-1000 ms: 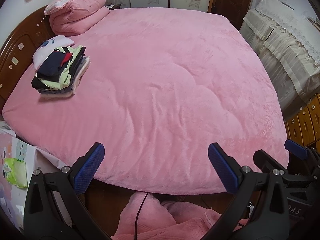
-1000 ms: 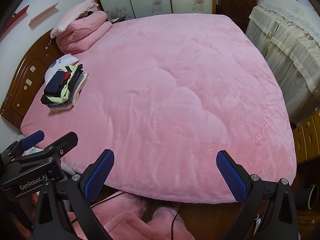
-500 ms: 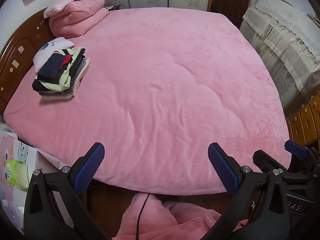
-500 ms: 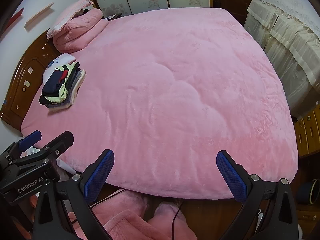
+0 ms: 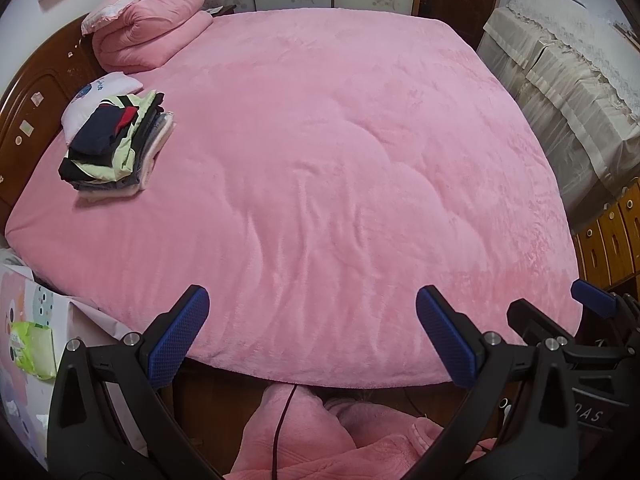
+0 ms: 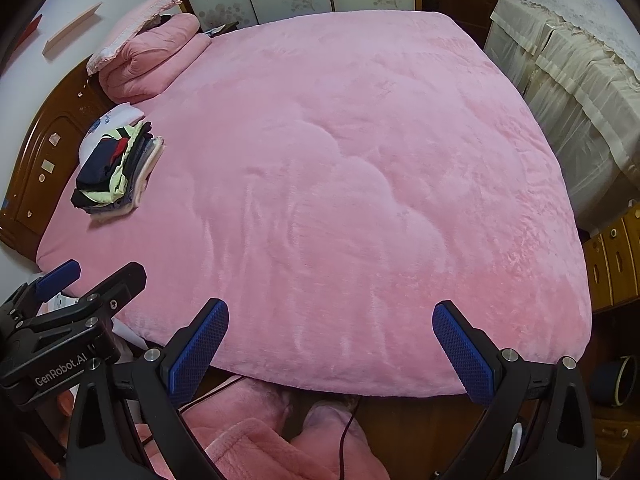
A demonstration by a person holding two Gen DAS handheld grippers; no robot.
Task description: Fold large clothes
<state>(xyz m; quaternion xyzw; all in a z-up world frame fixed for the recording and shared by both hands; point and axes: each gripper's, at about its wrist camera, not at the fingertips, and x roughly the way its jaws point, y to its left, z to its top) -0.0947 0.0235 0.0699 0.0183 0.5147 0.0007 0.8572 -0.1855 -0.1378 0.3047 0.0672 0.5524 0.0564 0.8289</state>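
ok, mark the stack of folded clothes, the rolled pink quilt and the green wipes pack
stack of folded clothes (image 5: 116,146), left wrist view, navy top garment
rolled pink quilt (image 6: 150,62), right wrist view, rolled front
green wipes pack (image 5: 34,348), left wrist view, pack face

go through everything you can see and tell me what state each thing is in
Left gripper: open, holding nothing.
Right gripper: open, holding nothing.
Pink plush bedspread: spread flat over the bed.
Pile of dark and pale green clothes: folded, stacked.
Thick pink quilt: folded, by the headboard.

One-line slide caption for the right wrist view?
Right gripper open and empty above the near edge of the pink bedspread, with a stack of folded clothes by the headboard.
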